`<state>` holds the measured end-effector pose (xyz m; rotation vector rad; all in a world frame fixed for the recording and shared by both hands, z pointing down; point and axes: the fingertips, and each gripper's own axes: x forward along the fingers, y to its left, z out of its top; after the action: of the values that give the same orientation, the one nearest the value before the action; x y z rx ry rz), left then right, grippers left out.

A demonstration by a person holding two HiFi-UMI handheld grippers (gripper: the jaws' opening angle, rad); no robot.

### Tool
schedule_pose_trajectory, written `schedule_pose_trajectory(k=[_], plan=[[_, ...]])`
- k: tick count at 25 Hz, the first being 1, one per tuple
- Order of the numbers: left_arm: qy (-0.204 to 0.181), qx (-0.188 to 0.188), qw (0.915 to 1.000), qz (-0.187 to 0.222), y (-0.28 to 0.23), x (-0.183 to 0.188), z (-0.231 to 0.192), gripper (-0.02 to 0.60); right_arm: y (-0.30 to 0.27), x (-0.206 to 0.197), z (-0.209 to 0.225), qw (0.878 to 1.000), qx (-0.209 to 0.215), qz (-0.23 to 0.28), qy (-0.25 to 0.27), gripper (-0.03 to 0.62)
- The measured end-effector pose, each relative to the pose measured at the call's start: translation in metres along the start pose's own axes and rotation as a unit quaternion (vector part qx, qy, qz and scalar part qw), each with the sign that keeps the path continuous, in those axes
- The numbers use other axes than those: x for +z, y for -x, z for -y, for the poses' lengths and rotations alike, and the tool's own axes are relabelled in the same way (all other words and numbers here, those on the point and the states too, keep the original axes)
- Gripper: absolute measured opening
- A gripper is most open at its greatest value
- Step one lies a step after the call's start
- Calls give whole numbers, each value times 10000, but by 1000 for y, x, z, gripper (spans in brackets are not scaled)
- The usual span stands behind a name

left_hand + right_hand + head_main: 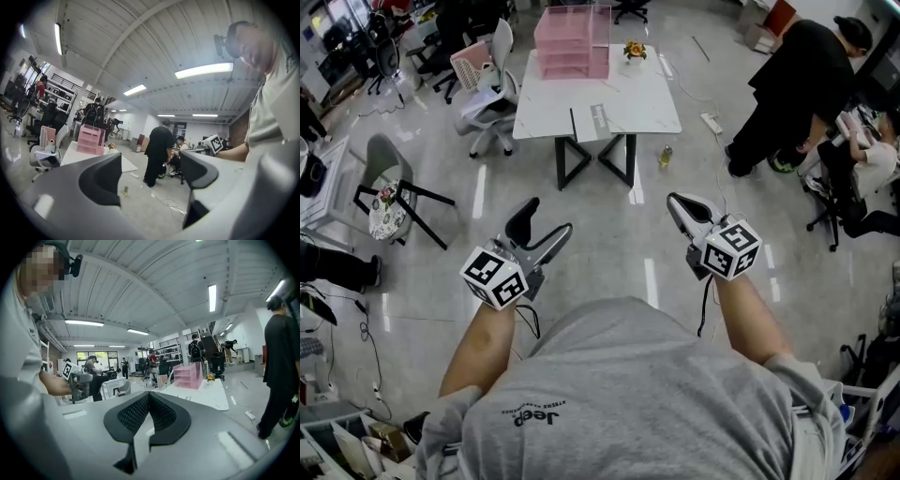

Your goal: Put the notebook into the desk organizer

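L gripper (546, 221): jaws wide apart, nothing between them. Only floor and room bg show thru the gap in the left gripper view.
R gripper (678, 202): jaws together, pads meeting at the tips, nothing pinched.
Both held out in front of the torso over bare floor, L at left, R at right, apart from each other and well short of the table.

Far centre: white table (647, 108) w/ black legs.
Pink desk organizer (572, 42) upright at far edge of tabletop, left of centre.
Task obj: notebook (592, 123) flat at near edge of tabletop, roughly centre. Well apart from the organizer, not in it. Too small for cover detail.
Small flower pot (634, 51) on tabletop just right of the organizer.

Misc:
- bottle (665, 156) on floor, just right of the table legs
- white office chair (487, 98) at the table's left side
- chair w/ floral cushion (389, 202) nearer, far left
- person in black (797, 89) standing bent fwd, far right, well clear of the table
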<state>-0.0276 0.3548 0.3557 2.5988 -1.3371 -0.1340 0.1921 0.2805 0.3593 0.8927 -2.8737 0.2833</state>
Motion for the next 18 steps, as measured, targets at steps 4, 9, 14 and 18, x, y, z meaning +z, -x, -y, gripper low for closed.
schedule_pose_trajectory(k=[4,9,14,18], plan=[[-50,175,9998,-73,-12,-3,5,466,8,0,10,9999,122,-14,10,3],[-64,311,9994,-118,-34,-6,26,468,28,4,31,9996,271,0,104,3],[-19,444,9990,-108,-63,-11,54,468,53,7,60,9991,382,39,177,3],[38,569,9984,-64,-83,-10,67,468,65,8,84,9987,466,47,197,3]])
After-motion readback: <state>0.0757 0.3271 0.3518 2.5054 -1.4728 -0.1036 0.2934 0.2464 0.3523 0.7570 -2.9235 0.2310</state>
